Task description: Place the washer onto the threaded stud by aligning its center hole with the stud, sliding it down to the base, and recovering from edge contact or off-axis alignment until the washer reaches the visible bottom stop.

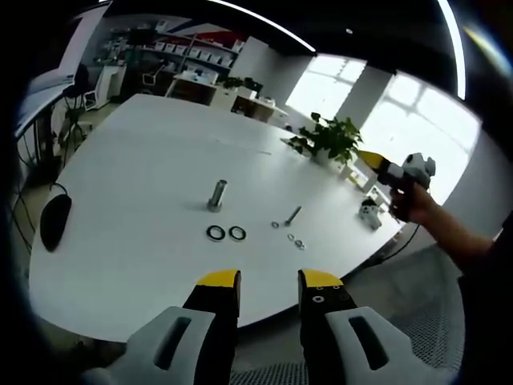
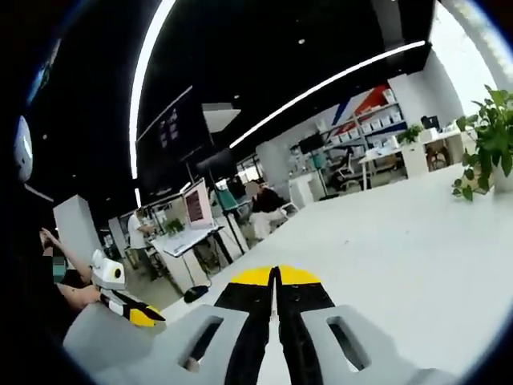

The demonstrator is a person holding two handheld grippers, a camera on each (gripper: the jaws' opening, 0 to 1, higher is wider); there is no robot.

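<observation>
- One white table (image 1: 144, 160) spans most of the left gripper view.
- Left gripper (image 1: 268, 281), bottom centre, jaws parted, holding nothing.
- Right gripper (image 2: 275, 277), bottom centre of the right gripper view, jaws pressed together.
- Threaded stud (image 1: 216, 195) stands upright at frame centre.
- Two washers (image 1: 226, 233) lie side by side just below it.

White table (image 1: 144, 241) carries a grey metal stud (image 1: 216, 195) and two black-ringed washers (image 1: 226, 233) at its six o'clock. Left gripper (image 1: 268, 281) and right gripper (image 2: 275, 277): black jaws, yellow tips, grey bodies. Green plant (image 1: 329, 138).
</observation>
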